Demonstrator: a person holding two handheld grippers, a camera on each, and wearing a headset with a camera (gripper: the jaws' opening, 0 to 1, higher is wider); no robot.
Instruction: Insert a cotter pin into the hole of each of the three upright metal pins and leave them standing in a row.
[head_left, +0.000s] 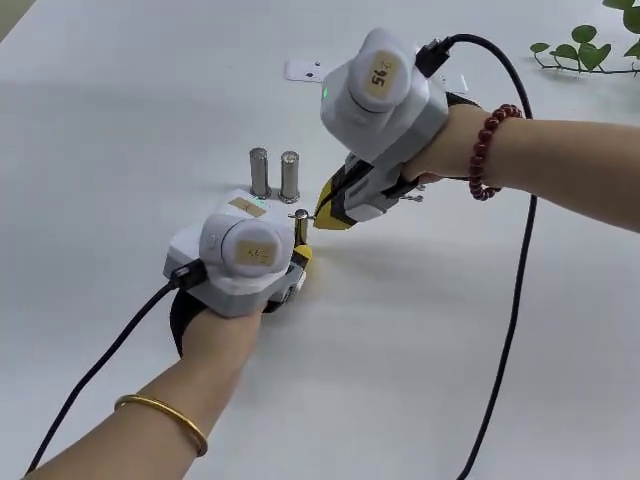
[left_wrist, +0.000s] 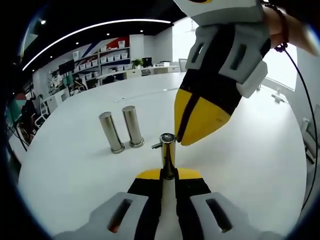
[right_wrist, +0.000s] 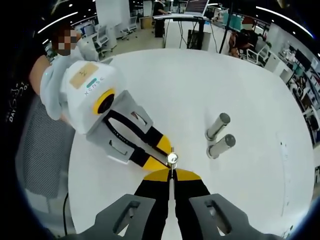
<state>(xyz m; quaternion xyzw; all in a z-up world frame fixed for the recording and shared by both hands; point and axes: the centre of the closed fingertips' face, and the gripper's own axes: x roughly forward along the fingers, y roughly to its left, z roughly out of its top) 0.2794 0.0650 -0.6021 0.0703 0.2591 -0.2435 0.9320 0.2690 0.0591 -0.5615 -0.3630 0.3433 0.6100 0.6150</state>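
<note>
Task roughly one-third through. My left gripper (left_wrist: 168, 174) was clamped on one upright pin (left_wrist: 167, 150). My right gripper (right_wrist: 172, 175), angled in from 2 o'clock with jaws nearly closed, pinched the cotter pin (left_wrist: 156, 145), whose tip showed through the hole. At 11 o'clock, a second pin (left_wrist: 111, 131) and a third pin (left_wrist: 132, 125) stood bare.

The white bench (head_left: 500, 330) is lit brightly and evenly from above, with faint, soft shadows. A curved ceiling strip (left_wrist: 100, 25) glares in the left gripper view, and the pins (left_wrist: 132, 125) carry bright streaks. Both gripper views bend strongly toward their edges; the far room blurs.
</note>
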